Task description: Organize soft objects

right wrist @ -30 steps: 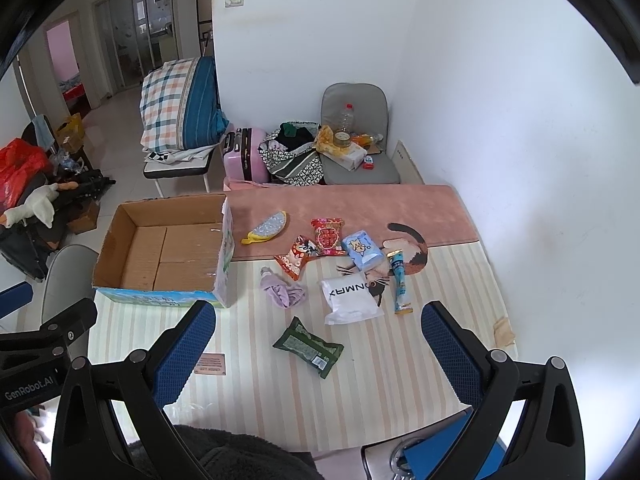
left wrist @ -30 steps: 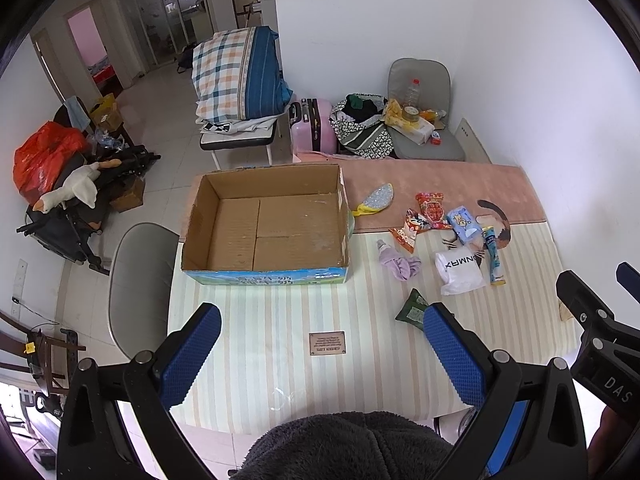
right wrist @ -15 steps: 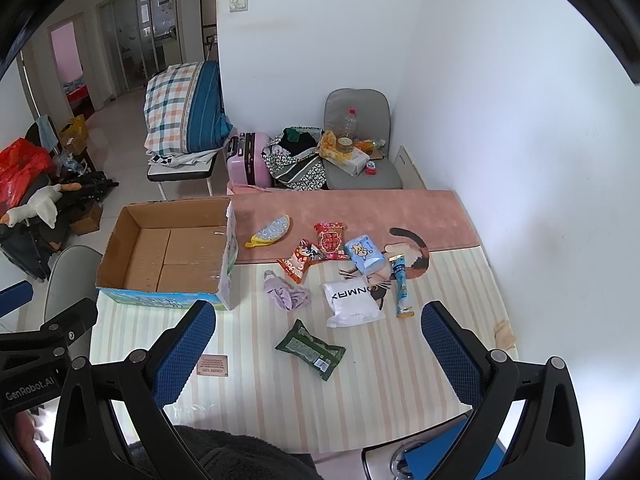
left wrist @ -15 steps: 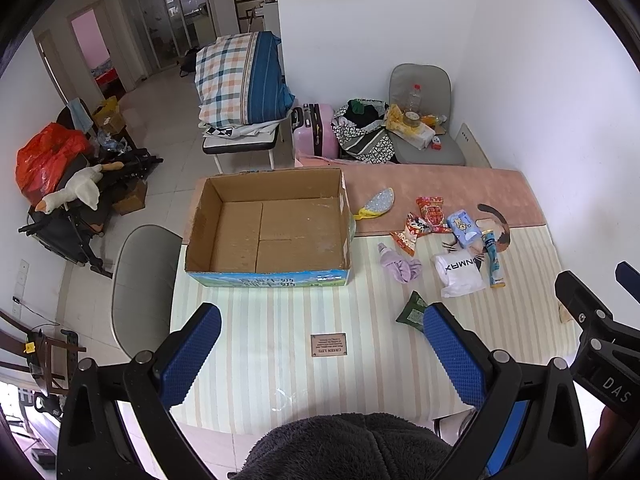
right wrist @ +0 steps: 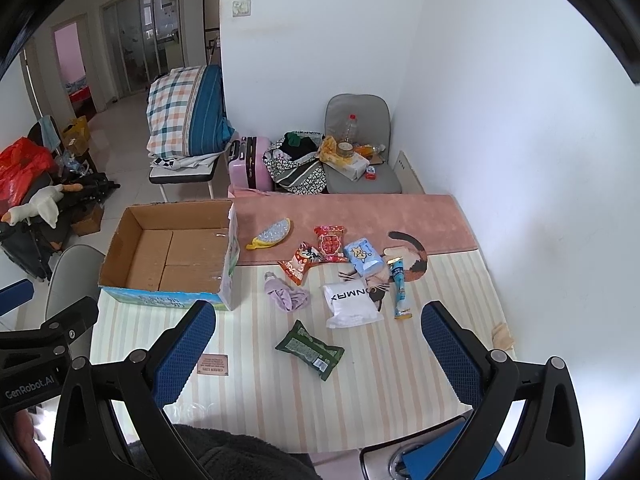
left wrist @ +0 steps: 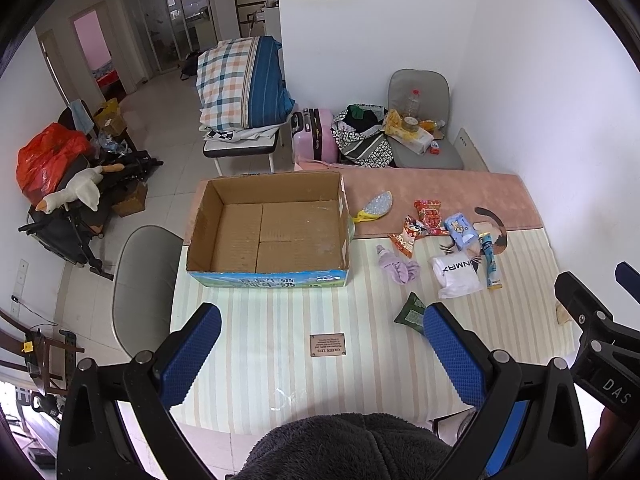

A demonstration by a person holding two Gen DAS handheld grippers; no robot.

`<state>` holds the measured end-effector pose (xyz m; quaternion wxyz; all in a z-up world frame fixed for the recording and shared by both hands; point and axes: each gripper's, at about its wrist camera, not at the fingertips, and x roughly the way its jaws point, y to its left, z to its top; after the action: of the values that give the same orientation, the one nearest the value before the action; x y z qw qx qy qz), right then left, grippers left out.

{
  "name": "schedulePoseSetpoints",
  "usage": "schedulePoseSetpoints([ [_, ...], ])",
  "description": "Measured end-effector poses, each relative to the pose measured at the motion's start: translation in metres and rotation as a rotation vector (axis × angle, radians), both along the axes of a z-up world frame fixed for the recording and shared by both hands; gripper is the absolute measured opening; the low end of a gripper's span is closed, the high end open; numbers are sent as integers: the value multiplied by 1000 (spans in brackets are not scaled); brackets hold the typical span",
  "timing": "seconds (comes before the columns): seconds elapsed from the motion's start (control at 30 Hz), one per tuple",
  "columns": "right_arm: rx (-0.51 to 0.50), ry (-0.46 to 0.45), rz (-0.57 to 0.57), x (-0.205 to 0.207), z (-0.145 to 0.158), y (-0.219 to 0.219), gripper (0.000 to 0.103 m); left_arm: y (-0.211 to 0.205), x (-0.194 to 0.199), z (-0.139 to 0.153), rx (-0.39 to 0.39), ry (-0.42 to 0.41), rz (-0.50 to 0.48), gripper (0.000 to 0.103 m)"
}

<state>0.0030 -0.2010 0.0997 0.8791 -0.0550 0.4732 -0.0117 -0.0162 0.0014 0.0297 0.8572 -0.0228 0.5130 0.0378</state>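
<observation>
Pre-grasp: both claws, left (left wrist: 320,344) and right (right wrist: 318,340), spread, empty; next, pinch crumpled lilac cloth (right wrist: 287,295), drop in open brown cardboard box (right wrist: 120,248).

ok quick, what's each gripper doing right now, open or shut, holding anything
Left gripper: open, holding nothing, above the near part of the table.
Right gripper: open, holding nothing, above the green packet.

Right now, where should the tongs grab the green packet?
Grab the green packet across its narrow middle, coming straight down with the right tongs. It lies flat and slanted on the table, nothing touching it, so turn the open tongs to match.
</observation>
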Motion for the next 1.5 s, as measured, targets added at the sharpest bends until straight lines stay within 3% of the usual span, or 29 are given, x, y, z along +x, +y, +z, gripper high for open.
schedulePoseSetpoints([
  [0.5,7,-20,4,-8,6,-6,103,-7,2,3,1,-7,3,103],
  [0.7,59,47,-60,7,-28,-31,103,-17,15,-27,-13,43,-9,103],
  [0.9,64,176,-159,59,-106,-85,103,-38,64,-100,-26,189,-40,103],
  [1.07,68,321,-178,111,-203,-126,103,-55,114,-173,-55,314,-42,103],
  [1.27,62,487,-164,167,-315,-159,103,-82,172,-246,-147,479,-55,103],
  [1.4,63,589,-120,198,-375,-162,103,-91,189,-297,-268,616,-13,98],
  [1.5,76,653,-76,213,-412,-156,103,-100,171,-346,-448,764,77,98],
])
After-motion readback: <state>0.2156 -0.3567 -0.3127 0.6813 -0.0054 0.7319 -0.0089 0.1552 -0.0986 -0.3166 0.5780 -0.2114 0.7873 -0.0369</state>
